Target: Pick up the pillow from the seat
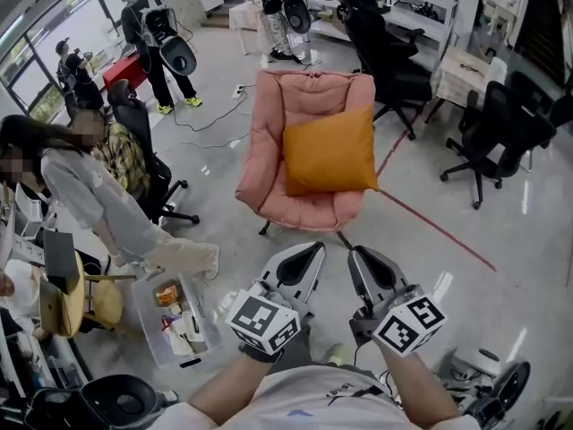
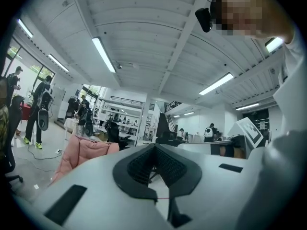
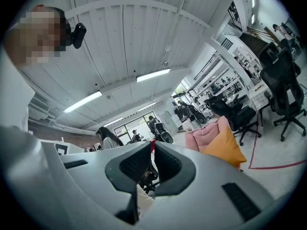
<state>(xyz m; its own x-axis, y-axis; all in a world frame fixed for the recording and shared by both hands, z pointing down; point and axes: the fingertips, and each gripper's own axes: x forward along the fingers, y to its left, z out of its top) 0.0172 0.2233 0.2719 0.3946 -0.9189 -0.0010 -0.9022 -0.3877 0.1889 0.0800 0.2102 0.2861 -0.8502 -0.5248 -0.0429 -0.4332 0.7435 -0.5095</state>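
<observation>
My left claw [image 1: 309,253] and right claw [image 1: 363,260] are both closed, holding nothing. The square orange fabric pillow [image 1: 329,150] rests on the pink padded armchair [image 1: 264,141], well apart from them.

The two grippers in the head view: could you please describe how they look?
The left gripper and right gripper have smooth light-grey shells with black ribbed pads. Each carries a white cube with black square markers. The person wears a white shirt.

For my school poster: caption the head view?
The left hand-held gripper and right hand-held gripper point at a square orange pillow on a pink padded chair.
</observation>
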